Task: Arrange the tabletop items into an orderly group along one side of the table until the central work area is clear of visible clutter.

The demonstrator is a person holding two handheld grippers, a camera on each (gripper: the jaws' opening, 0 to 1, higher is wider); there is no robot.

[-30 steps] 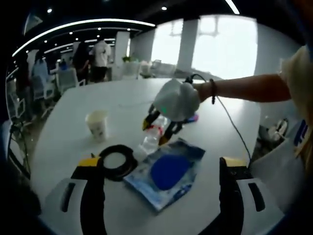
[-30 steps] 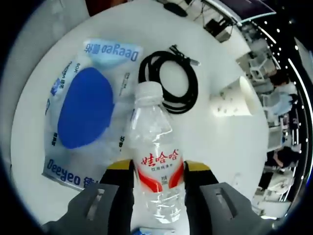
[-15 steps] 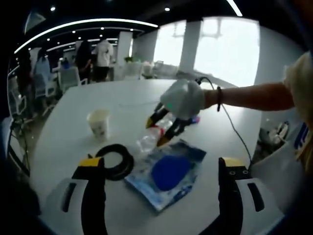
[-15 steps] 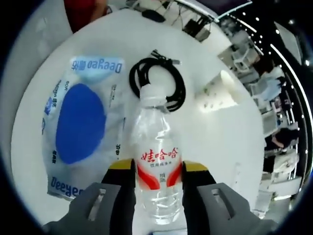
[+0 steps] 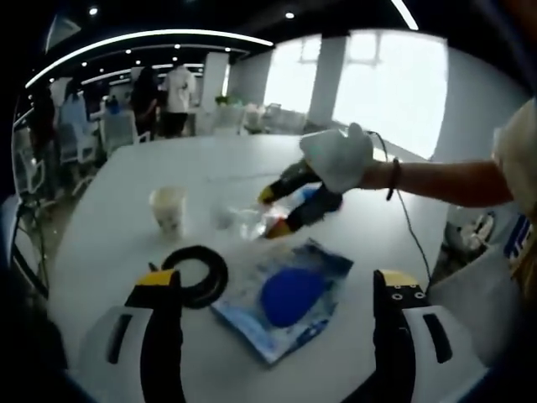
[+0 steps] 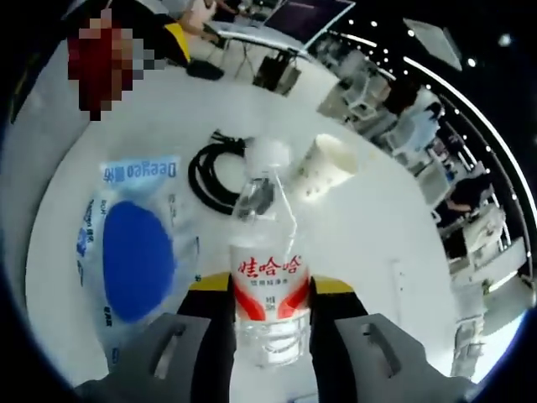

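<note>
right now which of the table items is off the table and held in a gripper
The clear water bottle with the red label: the right gripper is shut on it. The paper cup, black cable coil and blue-and-white packet lie on the white table.

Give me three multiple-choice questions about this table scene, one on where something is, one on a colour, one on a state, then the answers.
1. Where does the cable lie?
A. between the cup and the pouch
B. on top of the pouch
C. inside the cup

2. What colour is the bottle's label band?
A. green
B. red
C. black

3. What is the left gripper doing?
A. clamping the cup
B. holding the cable
C. open, holding nothing

Answers:
1 A: cable sits between cup and pouch.
2 B: bottle has a red band.
3 C: left gripper jaws stand wide apart; right gripper holds the bottle.
</note>
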